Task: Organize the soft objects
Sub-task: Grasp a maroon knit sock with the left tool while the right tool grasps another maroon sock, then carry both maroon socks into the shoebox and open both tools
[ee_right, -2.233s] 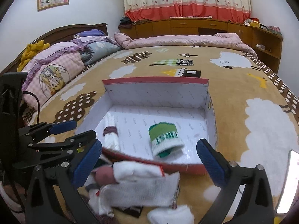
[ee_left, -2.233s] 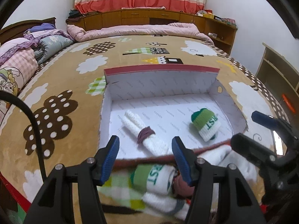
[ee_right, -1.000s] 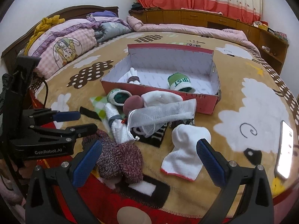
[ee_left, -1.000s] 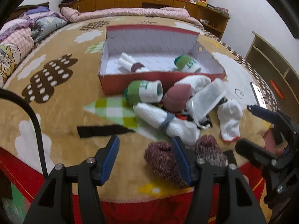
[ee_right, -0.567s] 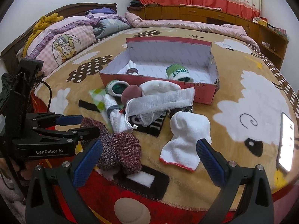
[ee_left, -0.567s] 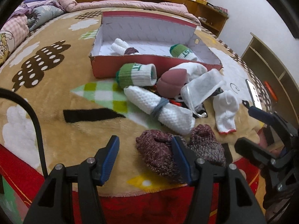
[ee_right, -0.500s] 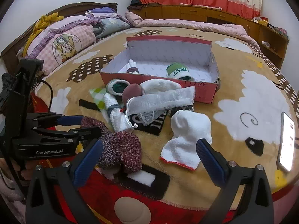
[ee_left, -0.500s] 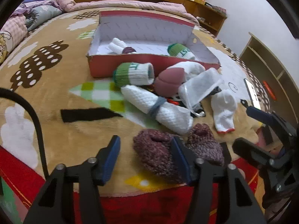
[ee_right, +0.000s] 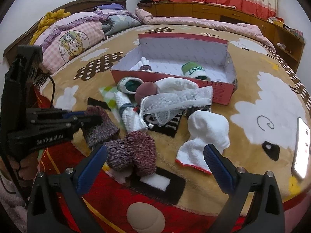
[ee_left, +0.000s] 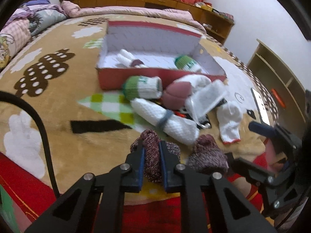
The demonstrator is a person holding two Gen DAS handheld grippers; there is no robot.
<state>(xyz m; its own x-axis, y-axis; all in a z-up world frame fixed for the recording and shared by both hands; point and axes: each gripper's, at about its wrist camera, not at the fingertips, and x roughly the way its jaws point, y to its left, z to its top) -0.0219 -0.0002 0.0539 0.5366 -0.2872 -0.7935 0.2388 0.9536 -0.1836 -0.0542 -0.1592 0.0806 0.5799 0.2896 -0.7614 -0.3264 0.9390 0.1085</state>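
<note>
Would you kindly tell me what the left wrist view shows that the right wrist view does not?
Only the left wrist view shows the left gripper pinching the maroon sock from between its pads, and the wooden shelf.

Only the right wrist view shows the open right gripper, the cartoon pillow and the headboard.

Both show the red box and the white sock.

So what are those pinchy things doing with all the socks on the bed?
A person is tidying soft things into the red box. The left gripper has shut on one maroon knitted sock at the near edge of the bed. The right gripper is open and holds nothing, hovering over the other maroon knitted sock and a white sock. Two rolled bundles already lie in the box; the rest of the pile sits in front of it.
</note>
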